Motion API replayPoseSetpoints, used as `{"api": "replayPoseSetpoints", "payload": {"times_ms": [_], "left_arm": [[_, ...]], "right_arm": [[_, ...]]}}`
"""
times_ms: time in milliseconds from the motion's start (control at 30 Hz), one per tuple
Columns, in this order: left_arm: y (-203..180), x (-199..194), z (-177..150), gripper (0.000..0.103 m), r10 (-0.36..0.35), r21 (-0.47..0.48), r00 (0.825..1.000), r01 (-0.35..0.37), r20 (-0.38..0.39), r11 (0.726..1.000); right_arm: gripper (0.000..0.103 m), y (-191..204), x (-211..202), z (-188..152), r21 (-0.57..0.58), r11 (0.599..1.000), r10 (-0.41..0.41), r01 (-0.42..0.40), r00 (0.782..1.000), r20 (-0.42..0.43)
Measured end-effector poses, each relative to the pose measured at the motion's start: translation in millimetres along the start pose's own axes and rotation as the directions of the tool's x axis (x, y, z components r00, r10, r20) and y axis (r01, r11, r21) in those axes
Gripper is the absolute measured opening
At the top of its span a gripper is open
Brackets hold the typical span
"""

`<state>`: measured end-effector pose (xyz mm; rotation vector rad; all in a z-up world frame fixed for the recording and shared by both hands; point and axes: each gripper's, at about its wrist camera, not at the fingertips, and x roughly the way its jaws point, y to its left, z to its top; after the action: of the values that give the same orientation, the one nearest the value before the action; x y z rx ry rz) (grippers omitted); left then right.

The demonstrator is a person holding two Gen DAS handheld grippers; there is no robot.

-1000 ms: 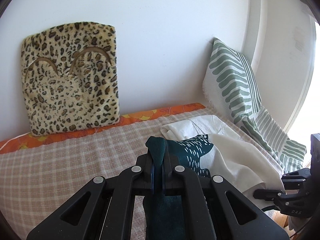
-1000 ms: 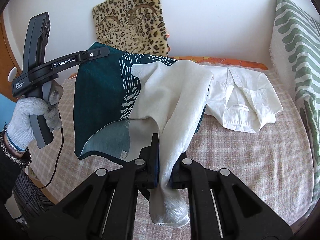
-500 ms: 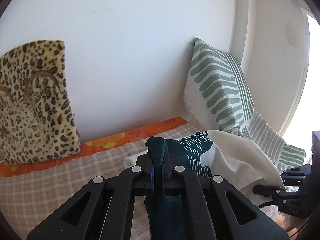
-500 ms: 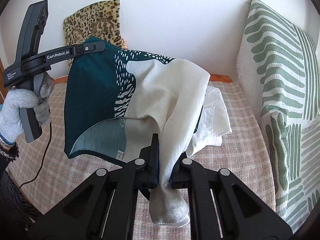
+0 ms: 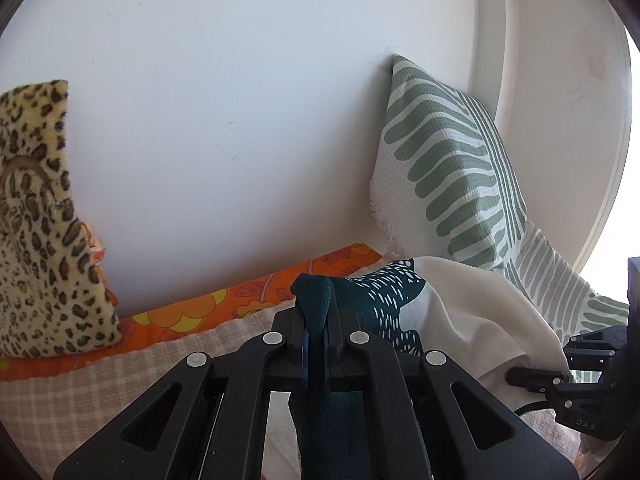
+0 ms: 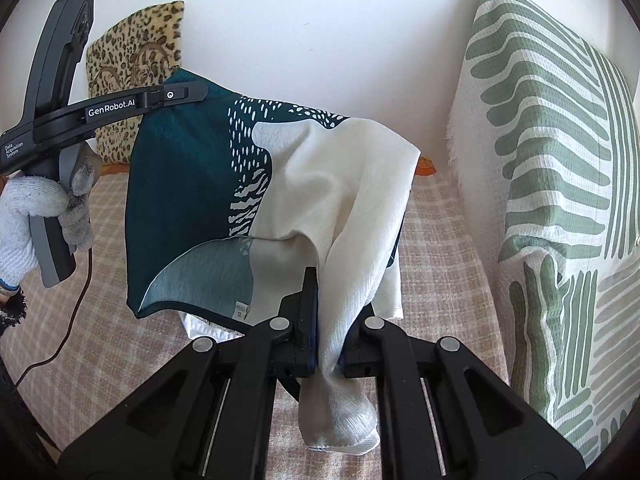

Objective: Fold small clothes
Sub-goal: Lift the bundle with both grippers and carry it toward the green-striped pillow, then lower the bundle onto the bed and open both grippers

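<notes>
A white wall fills the background of both views. Below it, a bed with a pink checked cover is seen, and an orange flowered sheet is shown along the wall in the left wrist view. A green-and-white striped pillow is propped upright at the right end of the bed, and a leopard-print cushion is leaned against the wall at the left.

A small garment, dark teal on one side and cream on the other, is held up above the bed, stretched between the two grippers. Its full spread is shown only in the right wrist view; in the left wrist view only a bunched top edge is seen.

A white garment is glimpsed lying on the bed under the hanging one, in the right wrist view only.

The left gripper is pressed together on the teal corner. The right gripper is pinched on the cream corner, whose end hangs down past the jaws.

A white-gloved hand, gripping the handle of the left gripper, is visible only in the right wrist view.
</notes>
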<state>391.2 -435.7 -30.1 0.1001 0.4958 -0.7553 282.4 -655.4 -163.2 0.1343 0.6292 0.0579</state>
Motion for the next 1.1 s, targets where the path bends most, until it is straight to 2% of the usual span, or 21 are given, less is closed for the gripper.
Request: {"api": "replayPoseSetpoints", "payload": {"times_ms": [333, 500, 567, 600, 633, 667, 700, 767, 900, 967, 1100], "left_arm": [[21, 50, -19, 0.003, 0.090, 0.004, 0.993, -0.090, -0.079, 0.996], [27, 67, -28, 0.004, 0.135, 0.039, 0.983, -0.131, -0.124, 0.991], [28, 68, -29, 0.009, 0.150, 0.050, 0.980, -0.144, -0.134, 0.988], [29, 70, -28, 0.012, 0.162, 0.056, 0.976, -0.155, -0.147, 0.986], [30, 70, -28, 0.023, 0.175, 0.058, 0.972, -0.168, -0.158, 0.984], [32, 68, -27, 0.033, 0.186, 0.058, 0.970, -0.179, -0.156, 0.982], [34, 64, -27, 0.034, 0.195, 0.057, 0.970, -0.188, -0.143, 0.980], [38, 55, -24, 0.036, 0.211, 0.051, 0.970, -0.206, -0.123, 0.977], [34, 34, -25, 0.036, 0.181, 0.058, 0.980, -0.176, -0.089, 0.983], [26, 28, -30, 0.036, 0.128, 0.071, 0.987, -0.121, -0.098, 0.990], [9, 34, -47, 0.036, 0.111, 0.125, 0.984, -0.093, -0.137, 0.988]], "right_arm": [[0.008, -20, 56, -6, 0.016, 0.997, 0.079, -0.078, 0.996, -0.034], [0.009, -35, 76, -14, 0.091, 0.985, 0.150, -0.143, 0.986, -0.071], [0.012, -44, 81, -15, 0.131, 0.974, 0.199, -0.187, 0.976, -0.088], [0.020, -48, 81, -17, 0.150, 0.968, 0.218, -0.203, 0.971, -0.095], [0.027, -51, 81, -18, 0.167, 0.964, 0.229, -0.209, 0.967, -0.109], [0.040, -55, 80, -19, 0.181, 0.962, 0.225, -0.202, 0.968, -0.113], [0.047, -58, 76, -19, 0.188, 0.962, 0.221, -0.198, 0.969, -0.111], [0.048, -64, 65, -20, 0.187, 0.962, 0.217, -0.199, 0.972, -0.086], [0.052, -76, 38, -12, 0.196, 0.965, 0.174, -0.172, 0.985, 0.009], [0.052, -78, 32, -3, 0.197, 0.969, 0.141, -0.151, 0.988, 0.062], [0.051, -69, 47, 20, 0.208, 0.961, 0.167, -0.183, 0.982, 0.094]]}}
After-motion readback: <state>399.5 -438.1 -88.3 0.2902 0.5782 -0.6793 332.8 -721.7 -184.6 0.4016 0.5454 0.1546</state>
